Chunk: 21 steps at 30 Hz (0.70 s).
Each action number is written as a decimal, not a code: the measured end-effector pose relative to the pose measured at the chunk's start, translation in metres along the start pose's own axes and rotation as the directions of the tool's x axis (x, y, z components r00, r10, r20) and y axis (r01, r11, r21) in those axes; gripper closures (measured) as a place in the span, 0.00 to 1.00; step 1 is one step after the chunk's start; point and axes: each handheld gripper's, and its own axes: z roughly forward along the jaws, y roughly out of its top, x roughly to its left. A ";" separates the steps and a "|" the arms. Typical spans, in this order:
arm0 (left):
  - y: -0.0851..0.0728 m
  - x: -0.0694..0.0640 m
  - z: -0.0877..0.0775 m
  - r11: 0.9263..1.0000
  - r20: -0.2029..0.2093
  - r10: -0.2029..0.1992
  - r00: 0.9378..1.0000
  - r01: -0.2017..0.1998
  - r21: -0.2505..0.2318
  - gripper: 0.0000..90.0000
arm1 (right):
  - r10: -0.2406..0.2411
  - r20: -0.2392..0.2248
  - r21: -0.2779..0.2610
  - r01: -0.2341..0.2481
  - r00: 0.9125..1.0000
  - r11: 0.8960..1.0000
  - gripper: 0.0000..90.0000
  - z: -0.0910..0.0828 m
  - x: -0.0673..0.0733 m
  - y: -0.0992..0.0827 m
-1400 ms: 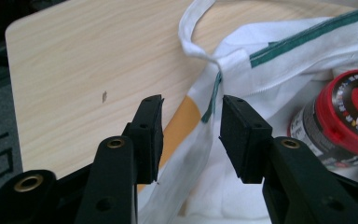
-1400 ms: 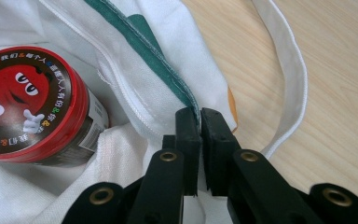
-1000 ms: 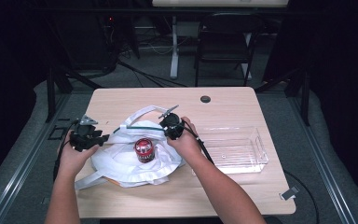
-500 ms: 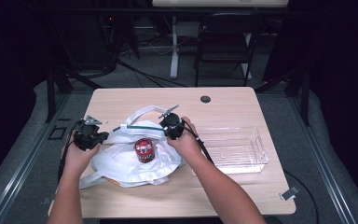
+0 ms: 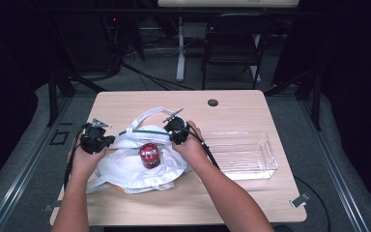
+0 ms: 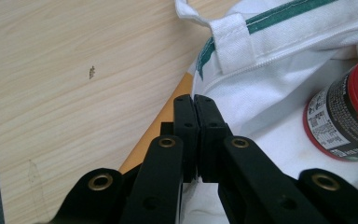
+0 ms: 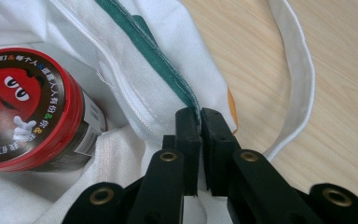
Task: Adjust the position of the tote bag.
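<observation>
The left claw point(image 5: 107, 140) and right claw point(image 5: 174, 131), both clamped on the white tote bag's point(image 5: 125, 166) rim, flank the red candy jar point(image 5: 149, 154) between them.

Place type: recording lab or studio, set up for data capture.
Surround: black curtains or dark walls close in on every side.
Floor: grey carpet point(image 5: 145, 79), with black cables point(image 5: 147, 75) running loose across it.
Furniture: one light wood-grain rectangular worktop point(image 5: 251, 108) with a round black cable grommet point(image 5: 213, 102); behind it a black folding metal chair point(image 5: 232, 48) and the white leg of a second desk point(image 5: 180, 53).
Framing: dark metal rails point(image 5: 21, 164) flank the worktop.
</observation>
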 end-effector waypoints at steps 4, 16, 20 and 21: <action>-0.001 0.000 0.003 1.000 0.000 0.001 1.000 -0.001 0.002 0.99 | -0.017 0.008 0.020 0.016 1.000 1.000 0.96 0.002 0.001 0.001; -0.002 -0.003 0.014 1.000 0.000 0.007 1.000 -0.007 0.030 0.99 | -0.031 0.028 0.037 0.030 0.999 0.999 0.96 0.007 0.004 0.003; -0.002 -0.004 0.017 0.999 0.000 0.011 1.000 -0.011 0.037 0.99 | -0.035 0.025 0.048 0.033 0.999 0.998 0.96 0.007 0.004 0.003; -0.002 -0.004 0.017 0.999 0.001 0.011 1.000 -0.011 0.039 0.99 | -0.034 0.025 0.047 0.032 0.999 0.998 0.96 0.008 0.004 0.003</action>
